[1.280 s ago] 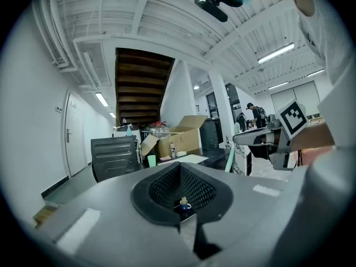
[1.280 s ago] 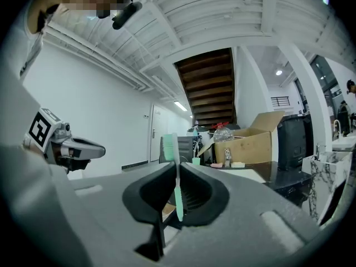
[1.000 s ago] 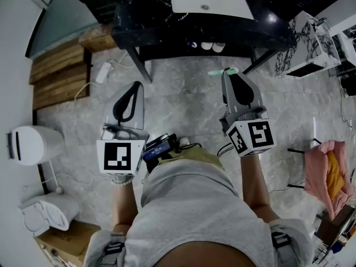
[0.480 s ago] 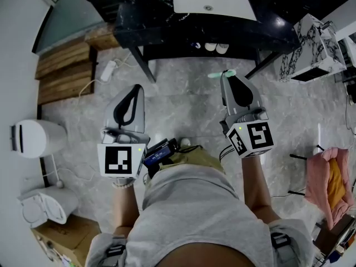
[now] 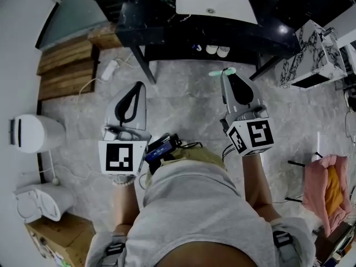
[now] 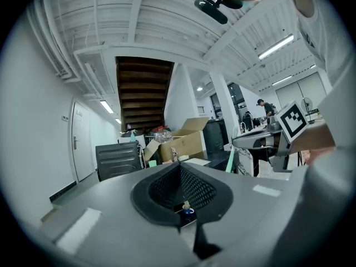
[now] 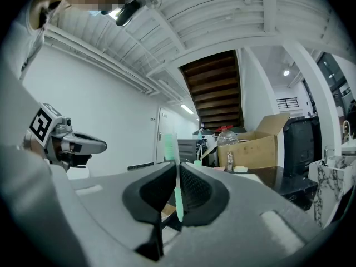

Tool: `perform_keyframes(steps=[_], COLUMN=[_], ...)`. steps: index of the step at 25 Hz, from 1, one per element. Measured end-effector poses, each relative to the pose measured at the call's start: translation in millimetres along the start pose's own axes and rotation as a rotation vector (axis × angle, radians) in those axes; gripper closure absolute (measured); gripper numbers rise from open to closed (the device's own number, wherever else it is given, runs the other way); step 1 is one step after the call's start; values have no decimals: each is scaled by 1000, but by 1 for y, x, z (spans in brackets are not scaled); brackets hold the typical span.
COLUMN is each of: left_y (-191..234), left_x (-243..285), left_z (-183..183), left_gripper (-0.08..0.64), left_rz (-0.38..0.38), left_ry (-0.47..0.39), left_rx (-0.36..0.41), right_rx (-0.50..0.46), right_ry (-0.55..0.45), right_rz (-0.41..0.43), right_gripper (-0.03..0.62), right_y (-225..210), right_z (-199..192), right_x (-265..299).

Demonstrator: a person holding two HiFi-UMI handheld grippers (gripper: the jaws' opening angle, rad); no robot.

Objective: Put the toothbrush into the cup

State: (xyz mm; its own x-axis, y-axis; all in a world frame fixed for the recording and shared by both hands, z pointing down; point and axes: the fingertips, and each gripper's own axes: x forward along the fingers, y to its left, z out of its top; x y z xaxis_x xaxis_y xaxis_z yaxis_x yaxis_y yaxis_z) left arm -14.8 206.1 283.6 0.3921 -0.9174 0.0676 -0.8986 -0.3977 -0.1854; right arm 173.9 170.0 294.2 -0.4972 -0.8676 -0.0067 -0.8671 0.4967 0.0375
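Head view first: spotting the dark counter (image 5: 150, 24) and white basin (image 5: 214, 1) sliding slightly rightward from a second ago, while holding both grippers in the same pose out front. Reading that as stepping up to the counter, not reaching yet. Carrying the toothbrush (image 5: 217, 73) crosswise at the tip of the right gripper (image 5: 224, 74), mint head poking out to the left, well above the floor and well short of the counter. Parking the left gripper (image 5: 137, 85) level beside it, probably just keeping clear.

Over to the left gripper view: seeing the pads pressed together on nothing, pointing across the room.

Now the right gripper view: pinching the toothbrush (image 7: 177, 193) low on its handle, pads squeezed tight against it, bristle end standing up above the jaws. Probably gripping low to leave a long free end. Picking out a small green cup (image 7: 197, 163) far beyond the jaws, likely the green spot at the counter's back edge in the head view; toothbrush nowhere near it yet. Expecting more approach before any lowering in.
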Motion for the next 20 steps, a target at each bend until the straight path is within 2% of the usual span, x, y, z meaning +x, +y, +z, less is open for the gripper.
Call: perform_keyframes(steps=[5, 16, 20], left_y=[-5, 1, 10], left_x=[9, 36, 59], left_z=[11, -3, -3], left_gripper=[551, 551, 551], left_rz=[-9, -48, -71], left_ry=[-64, -33, -59], left_rx=[-3, -13, -18], right_rx=[13, 30, 23], right_ry=[-15, -6, -4], right_rz=[-1, -36, -55], right_gripper=[569, 569, 569], right_y=[-7, -18, -27], right_z=[2, -9, -11], right_x=[1, 16, 32])
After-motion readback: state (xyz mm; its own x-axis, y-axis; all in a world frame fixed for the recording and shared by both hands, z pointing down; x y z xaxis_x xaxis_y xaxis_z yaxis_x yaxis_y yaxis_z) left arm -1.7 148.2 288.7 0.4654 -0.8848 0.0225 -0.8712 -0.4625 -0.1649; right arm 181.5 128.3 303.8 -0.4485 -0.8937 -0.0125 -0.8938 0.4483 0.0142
